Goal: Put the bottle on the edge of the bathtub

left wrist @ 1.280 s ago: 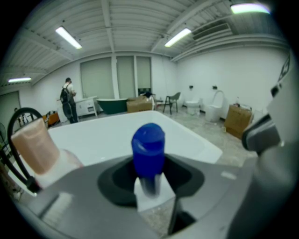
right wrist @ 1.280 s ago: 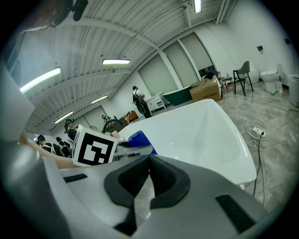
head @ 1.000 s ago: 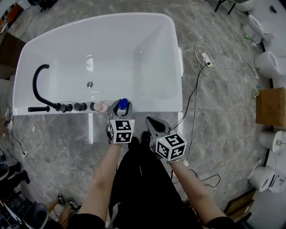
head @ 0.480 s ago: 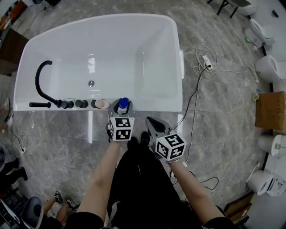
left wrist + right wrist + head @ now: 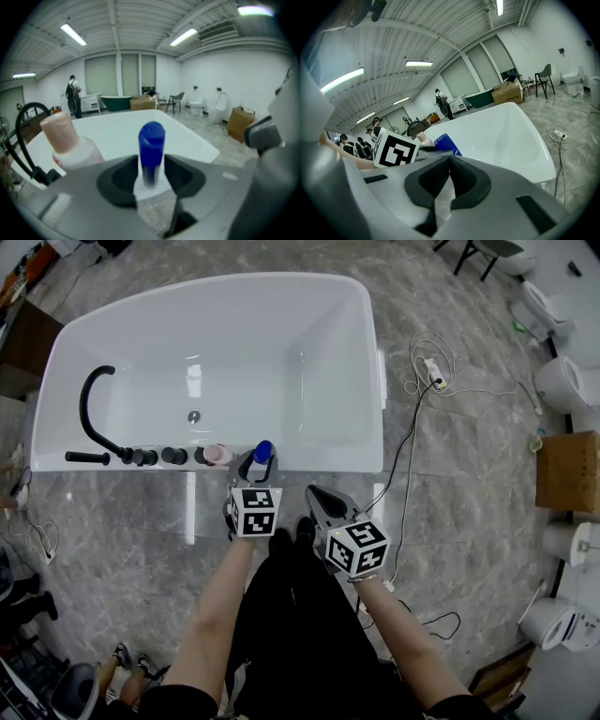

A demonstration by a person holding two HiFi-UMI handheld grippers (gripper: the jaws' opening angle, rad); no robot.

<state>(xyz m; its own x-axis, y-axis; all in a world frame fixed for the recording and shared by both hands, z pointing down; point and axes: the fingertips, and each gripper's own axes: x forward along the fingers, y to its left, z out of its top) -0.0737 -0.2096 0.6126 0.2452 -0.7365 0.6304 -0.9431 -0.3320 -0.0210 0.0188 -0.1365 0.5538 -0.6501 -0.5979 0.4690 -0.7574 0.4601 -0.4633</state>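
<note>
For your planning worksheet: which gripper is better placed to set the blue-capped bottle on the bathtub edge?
Left gripper: its fingers hold the bottle at the bathtub edge; the right gripper is shut, empty, farther back.

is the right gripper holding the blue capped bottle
No, the right gripper is shut on nothing; the blue-capped bottle sits in the left gripper.

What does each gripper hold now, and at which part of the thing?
The left gripper holds the blue-capped bottle, its jaws closed on it just below the cap. The right gripper is shut and holds nothing.
</note>
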